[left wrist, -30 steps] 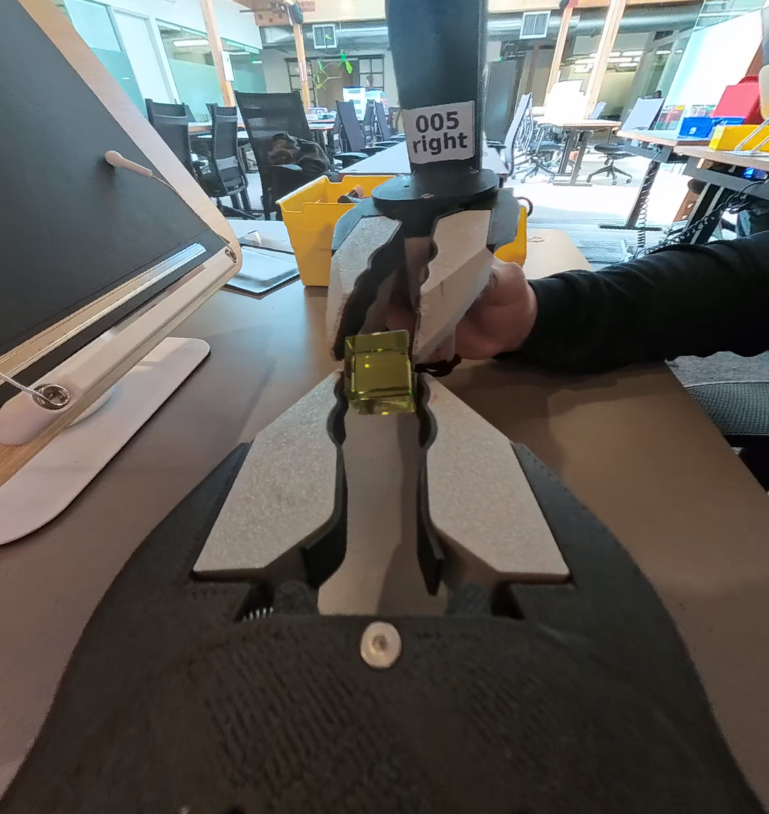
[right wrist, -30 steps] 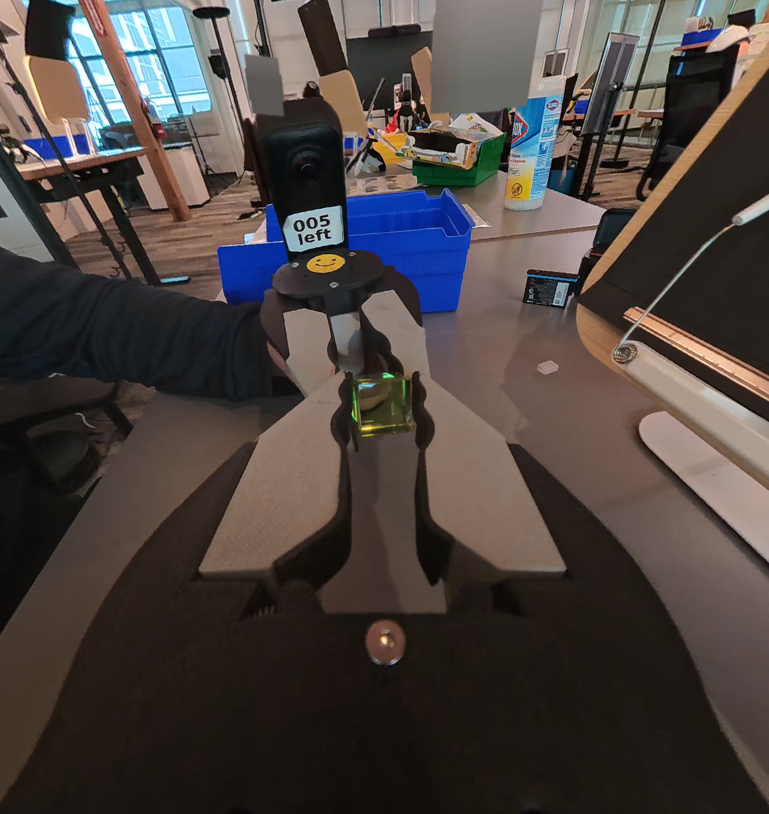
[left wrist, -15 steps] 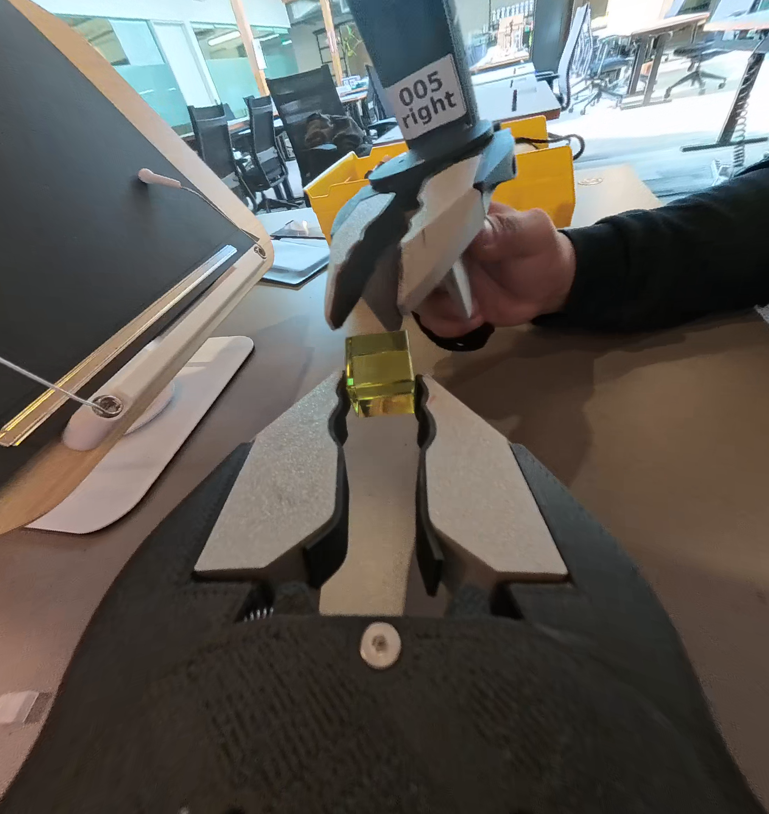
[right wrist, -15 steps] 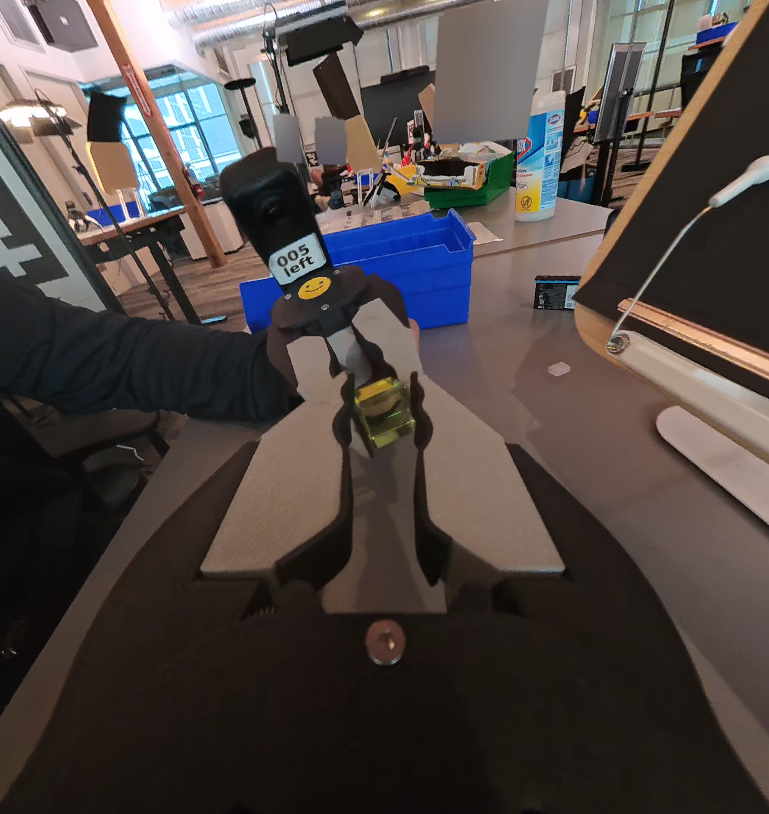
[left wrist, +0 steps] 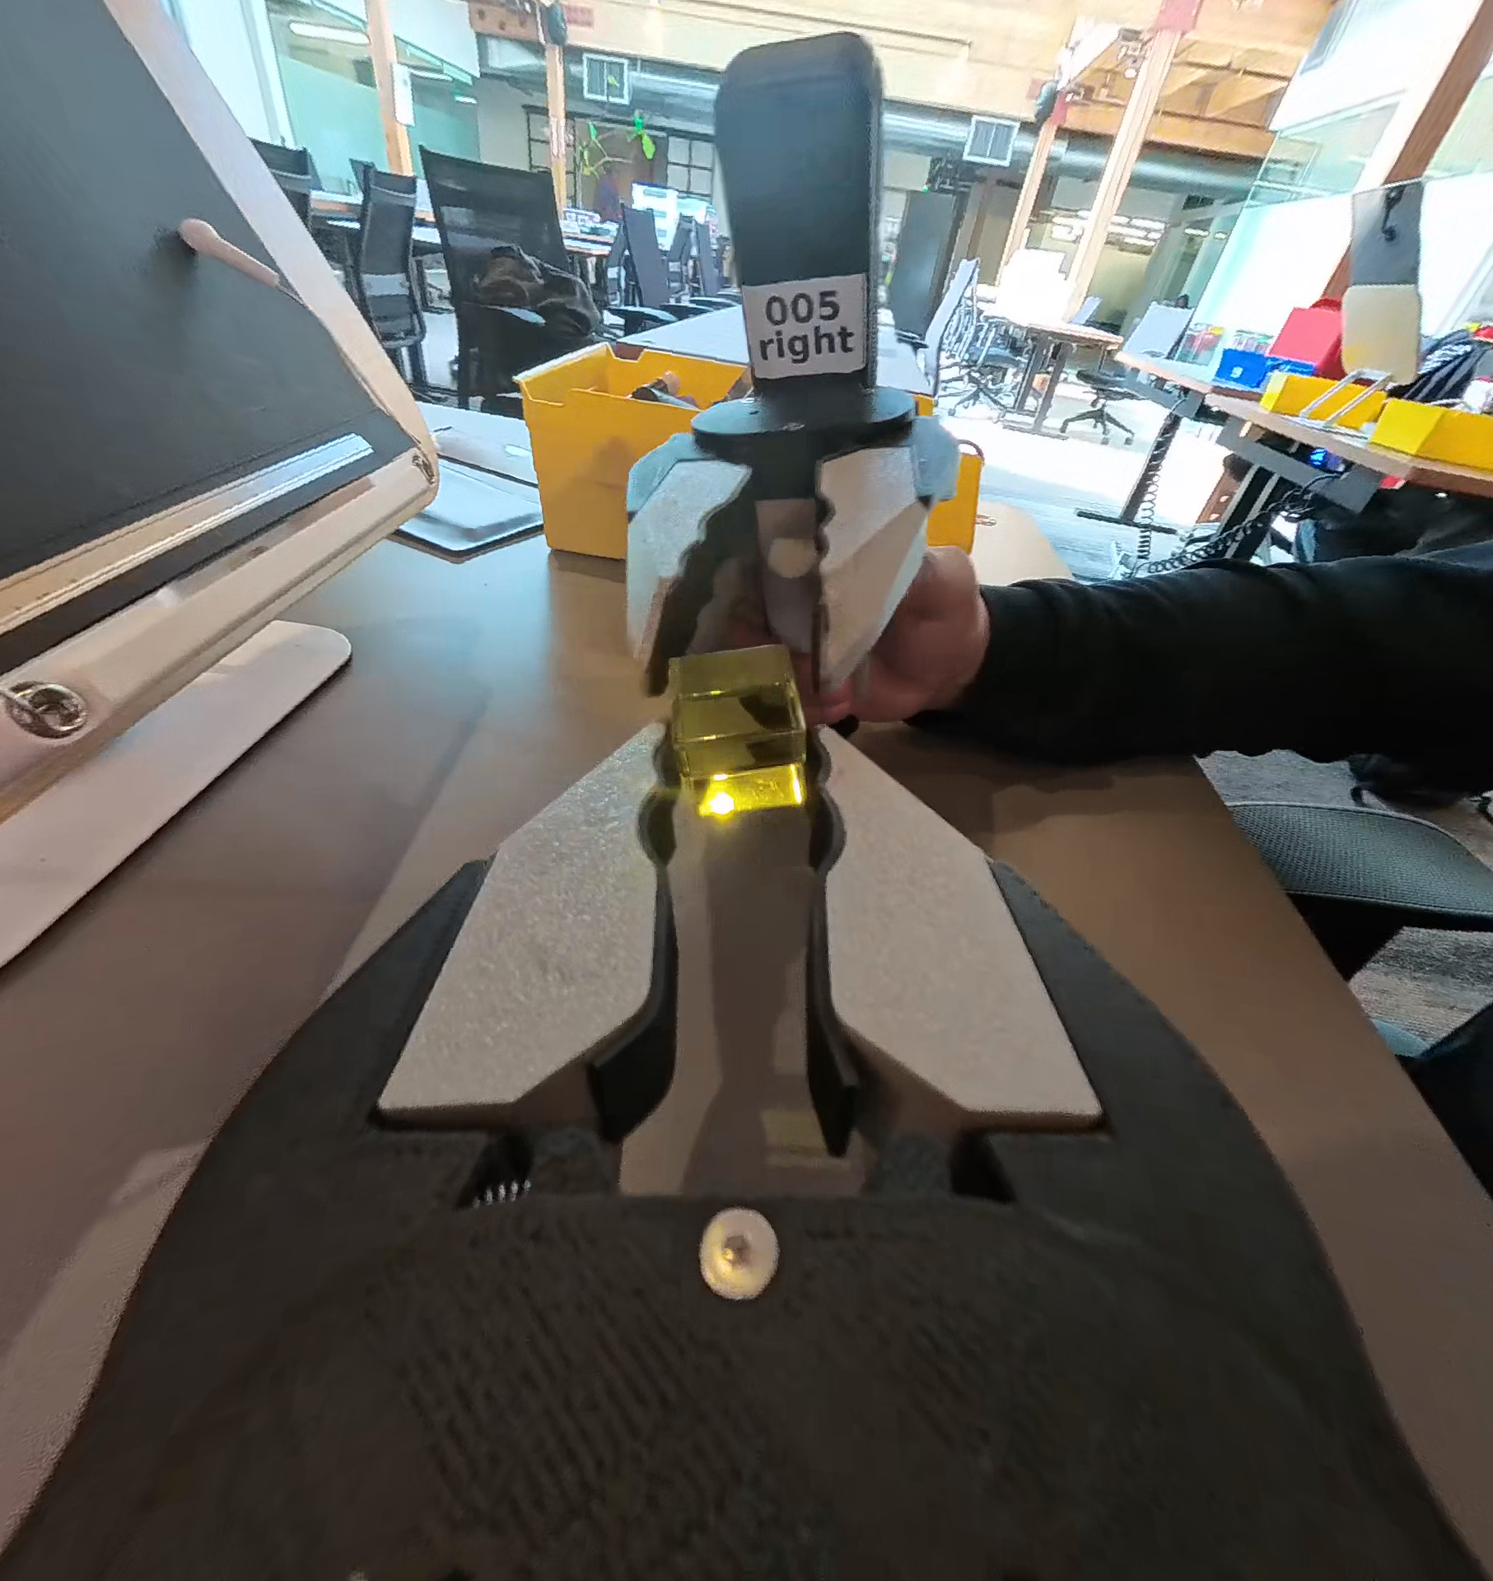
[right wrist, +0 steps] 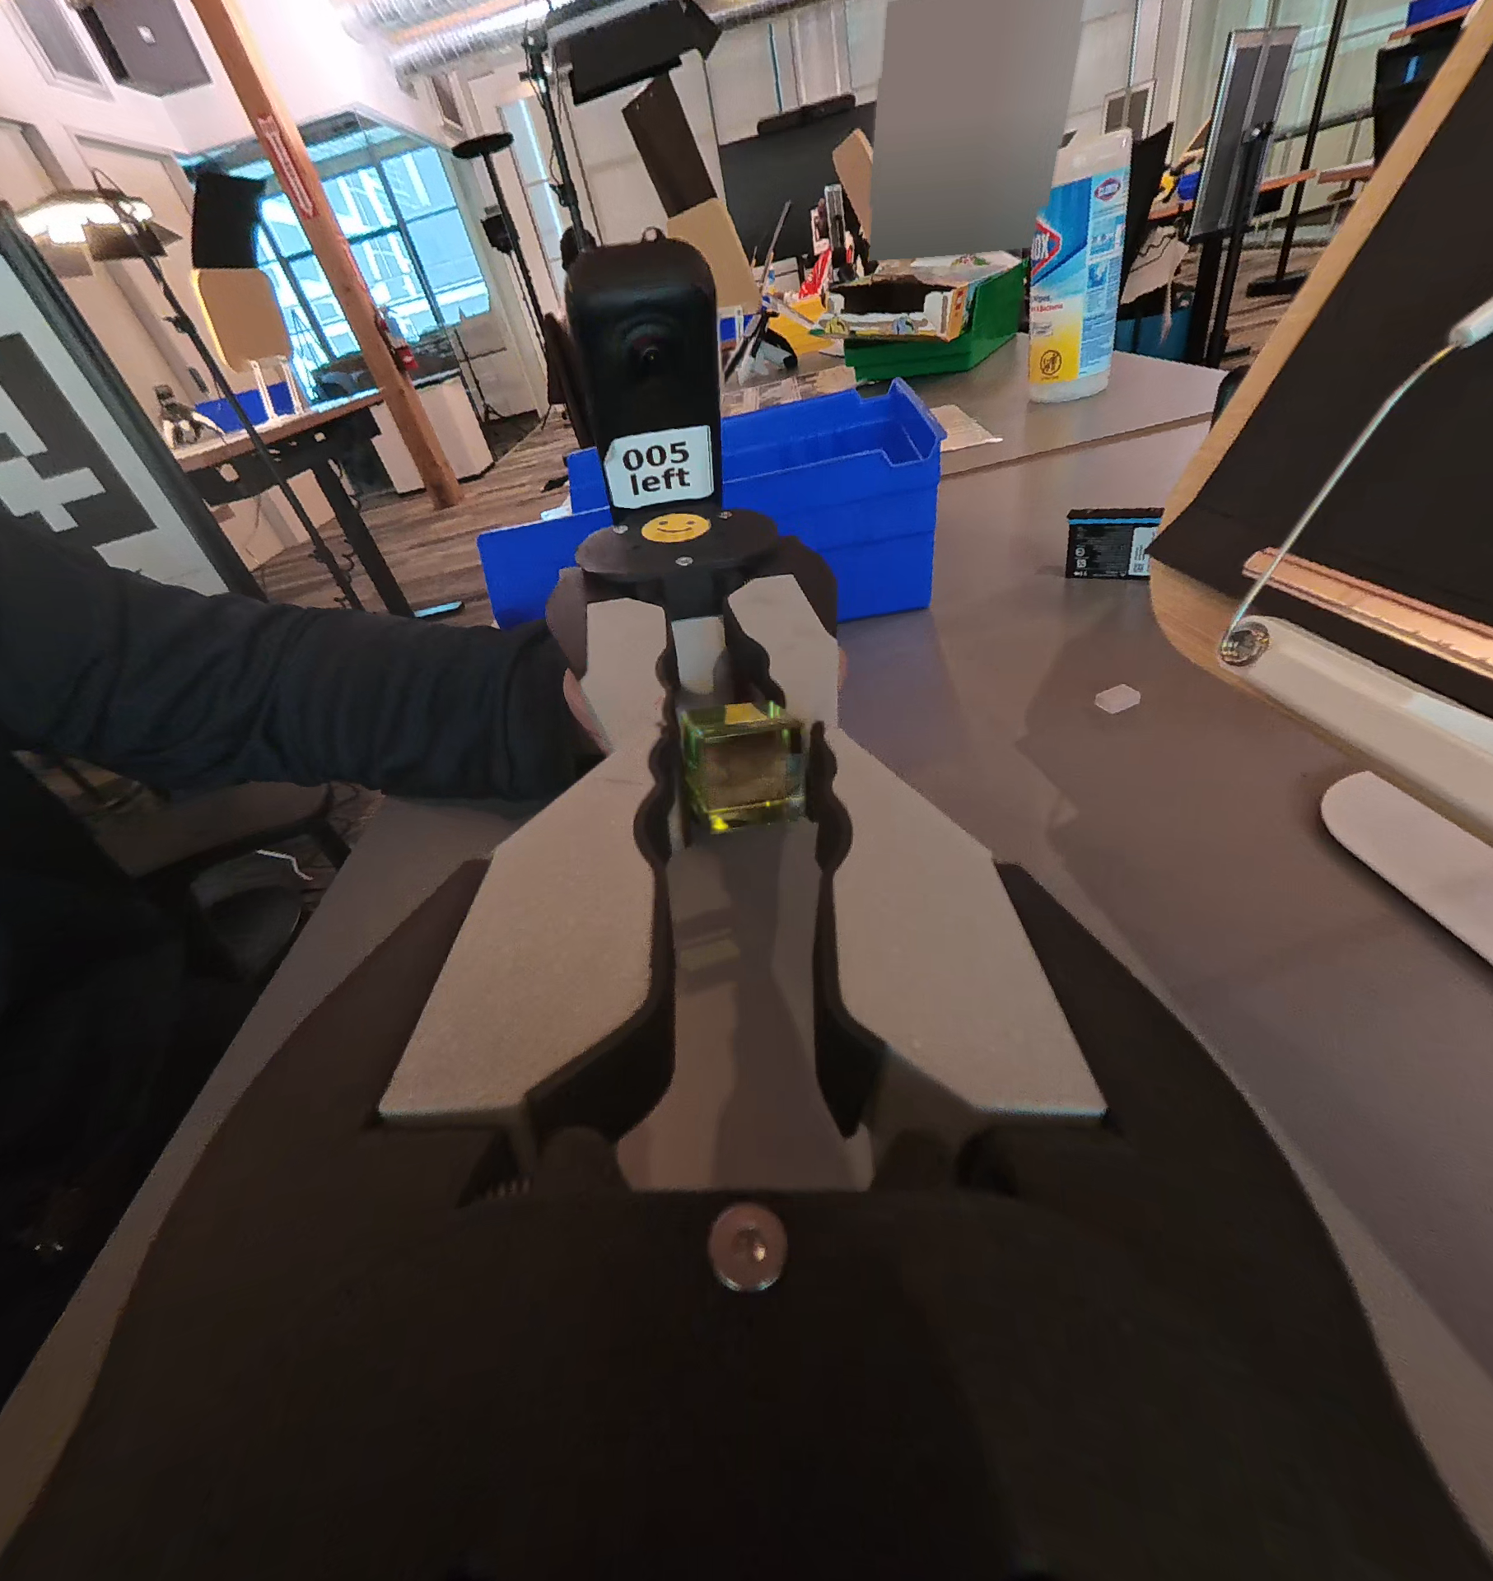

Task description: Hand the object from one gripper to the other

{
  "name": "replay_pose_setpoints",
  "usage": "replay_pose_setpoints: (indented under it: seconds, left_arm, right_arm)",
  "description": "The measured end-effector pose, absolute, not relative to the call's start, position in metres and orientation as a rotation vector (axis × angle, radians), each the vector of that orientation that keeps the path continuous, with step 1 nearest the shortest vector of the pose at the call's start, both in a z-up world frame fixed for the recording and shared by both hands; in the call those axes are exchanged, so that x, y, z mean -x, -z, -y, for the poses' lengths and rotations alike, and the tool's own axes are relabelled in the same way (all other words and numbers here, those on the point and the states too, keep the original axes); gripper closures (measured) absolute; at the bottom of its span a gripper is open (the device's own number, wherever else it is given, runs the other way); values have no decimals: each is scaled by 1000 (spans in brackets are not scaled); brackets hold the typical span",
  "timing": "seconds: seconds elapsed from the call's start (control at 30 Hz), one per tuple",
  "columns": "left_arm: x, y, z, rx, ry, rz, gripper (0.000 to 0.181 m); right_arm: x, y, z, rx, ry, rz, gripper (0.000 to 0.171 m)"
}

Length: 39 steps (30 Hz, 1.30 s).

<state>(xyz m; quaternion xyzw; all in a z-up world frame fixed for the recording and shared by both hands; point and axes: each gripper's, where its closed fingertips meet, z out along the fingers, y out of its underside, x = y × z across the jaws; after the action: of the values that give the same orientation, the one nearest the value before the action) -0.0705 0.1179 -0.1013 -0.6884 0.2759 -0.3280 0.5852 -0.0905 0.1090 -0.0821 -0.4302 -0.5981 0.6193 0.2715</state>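
A clear yellow-green cube (left wrist: pixel 738 727) sits between the fingertips of my left gripper (left wrist: pixel 738 774), which is shut on it and holds it above the brown table (left wrist: pixel 255 898). My right gripper (left wrist: pixel 734 680) faces it from the far side, and its two fingers straddle the cube's upper part. In the right wrist view the cube (right wrist: pixel 743 770) lies between my right gripper's (right wrist: pixel 738 774) tips with a thin gap on its left side, so that gripper looks open around it. The left gripper (right wrist: pixel 717 684) is behind the cube, held by a dark-sleeved arm.
A tilted black board on a white stand (left wrist: pixel 127 359) is at the left; it is at the right in the right wrist view (right wrist: pixel 1367 411). A yellow bin (left wrist: pixel 589 462) stands behind. A blue bin (right wrist: pixel 828 488), a small black box (right wrist: pixel 1110 543) and a wipes canister (right wrist: pixel 1076 282) stand farther off. Left and right tips are no more than a few centimetres apart.
Half a second ago my right gripper was lifted off and tilted away from the cube. It has come back level, with its fingers around the cube again. The left gripper kept hold throughout.
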Motion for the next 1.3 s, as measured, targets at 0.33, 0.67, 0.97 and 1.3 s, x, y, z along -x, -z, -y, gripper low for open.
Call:
replay_pose_setpoints:
  seconds: [0.33,0.67,0.97,1.3]
  left_arm:
    - [67,100,-116,1603,819,-641,155]
    - [71,102,-119,1615,761,-633,156]
    - [68,103,-117,1612,757,-655,156]
    - [67,104,-118,1621,740,-667,156]
  right_arm:
    - [92,84,-105,1143,-1594,1645,148]
    - [90,78,-115,1158,-1645,1577,148]
    - [89,79,-111,1144,-1688,1589,148]
    - [91,81,-107,1146,-1676,1599,148]
